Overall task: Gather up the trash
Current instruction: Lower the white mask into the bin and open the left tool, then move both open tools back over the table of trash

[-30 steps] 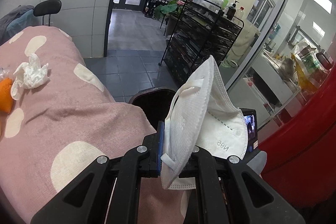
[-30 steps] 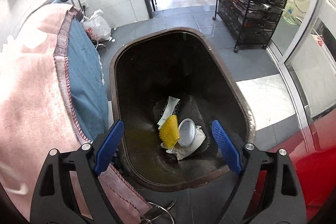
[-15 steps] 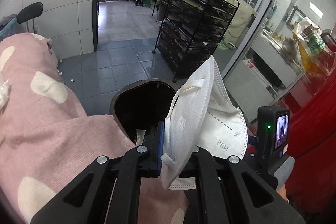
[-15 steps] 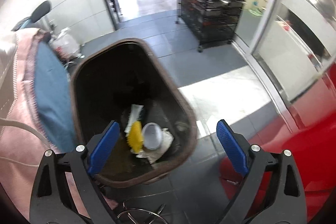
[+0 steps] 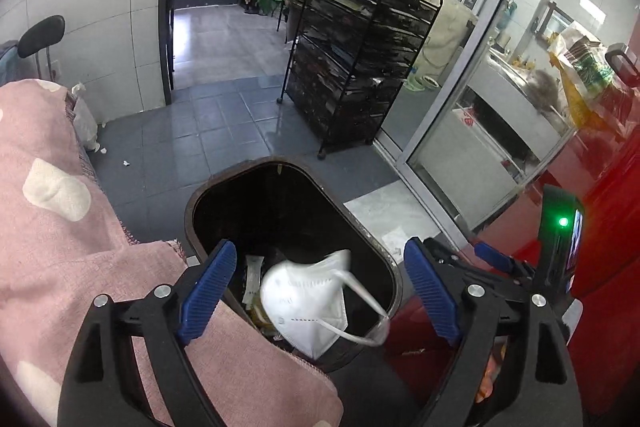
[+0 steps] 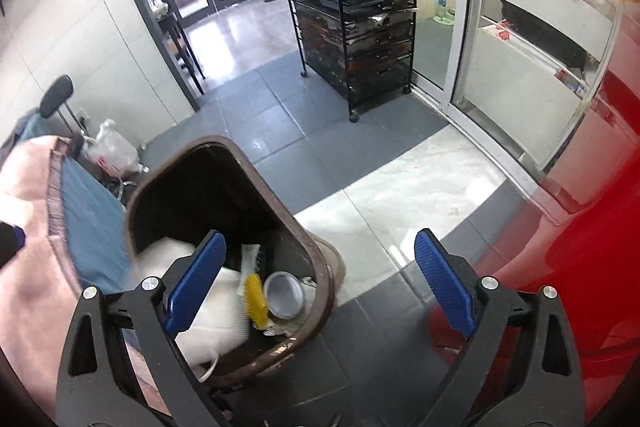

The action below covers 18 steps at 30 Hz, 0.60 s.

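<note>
The white face mask (image 5: 306,301) is loose in the mouth of the brown trash bin (image 5: 384,259), w/ one ear loop draped over the bin's near-right rim; motion-blurred, so prob. mid-drop, not settled. The left gripper (image 5: 320,291) sits directly above it: its jaws have just been opening and stand wide apart, the mask below and between the blue pads w/o either touching it, so it's released, not held. Pointing down over the bin makes sense: let go above the opening so the mask falls in, not on the floor. In the right wrist view the mask (image 6: 208,311) fills the near-left part of the bin (image 6: 320,275) beside earlier trash: a yellow mesh piece (image 6: 255,301), a small round lid or cup (image 6: 284,294) and a flat wrapper (image 6: 249,259). The right gripper (image 6: 320,283) is also spread wide w/ nothing between its pads, off to the bin's right edge over floor tile, likely kept clear of the drop. The bin stands on the floor against a pink spotted blanket (image 5: 60,227) on its left. Beyond: black wire rack (image 5: 352,67), glass doors. Judgement: this item is about done unless the loop snags on the rim.
</note>
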Available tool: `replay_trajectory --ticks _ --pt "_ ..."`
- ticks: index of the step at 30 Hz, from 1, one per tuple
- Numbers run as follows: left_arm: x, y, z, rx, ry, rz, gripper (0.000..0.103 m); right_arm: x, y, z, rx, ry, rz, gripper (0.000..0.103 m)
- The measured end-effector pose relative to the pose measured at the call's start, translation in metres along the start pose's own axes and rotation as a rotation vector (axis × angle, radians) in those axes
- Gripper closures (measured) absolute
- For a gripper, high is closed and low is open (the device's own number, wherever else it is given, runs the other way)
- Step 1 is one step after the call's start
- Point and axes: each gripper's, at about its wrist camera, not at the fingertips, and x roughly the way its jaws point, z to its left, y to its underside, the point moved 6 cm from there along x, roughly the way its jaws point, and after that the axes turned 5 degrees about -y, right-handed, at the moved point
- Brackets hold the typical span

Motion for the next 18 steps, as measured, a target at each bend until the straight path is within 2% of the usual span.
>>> replay_trajectory --ticks 11,18 --pt "-0.039 0.016 0.016 -0.036 -0.018 -0.040 0.010 -0.012 -0.003 0.048 -0.085 -0.125 -0.021 0.009" --pt "-0.076 0.021 0.036 -0.052 -0.077 -0.124 0.006 -0.020 0.002 0.085 -0.158 -0.189 -0.010 0.009"
